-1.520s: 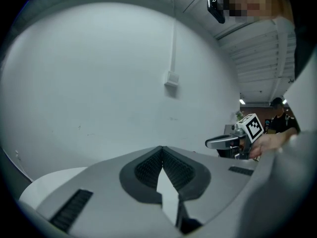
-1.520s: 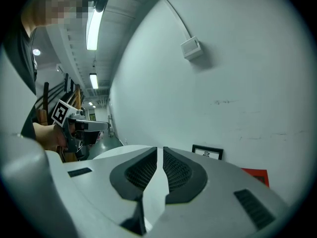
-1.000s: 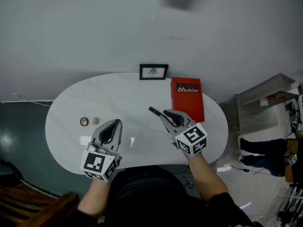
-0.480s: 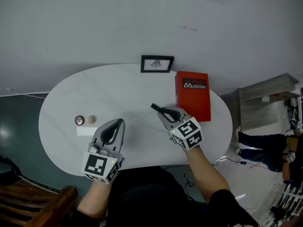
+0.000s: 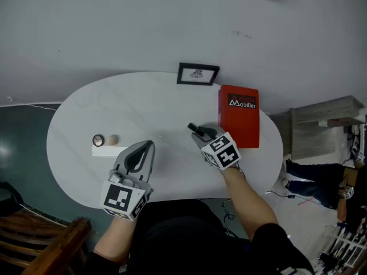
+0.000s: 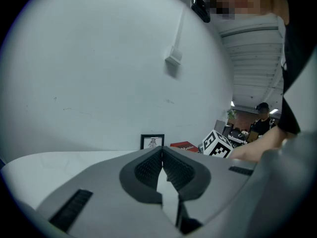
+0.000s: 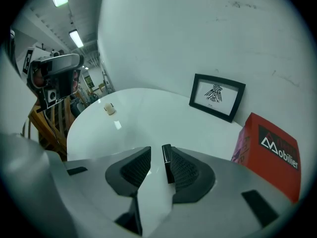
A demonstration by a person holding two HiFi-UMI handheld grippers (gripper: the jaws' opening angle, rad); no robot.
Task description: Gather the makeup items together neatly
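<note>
Right gripper's (image 7: 157, 155) jaws have just been opening. The dark makeup stick (image 7: 167, 163) is leaning ungripped against one pad, mid-tabletop (image 5: 132, 107), well apart from the small round items (image 5: 98, 140) near the left edge, so gathering is looking unfinished. Left gripper (image 6: 162, 152) is resting closed, empty.

A white oval bench (image 5: 126, 107) stands against a plain pale-grey wall (image 5: 143, 27) on a dark teal floor (image 5: 23, 148). A wooden chair (image 5: 40, 242) sits near-left, grey shelving (image 5: 321, 125) to the right.
</note>
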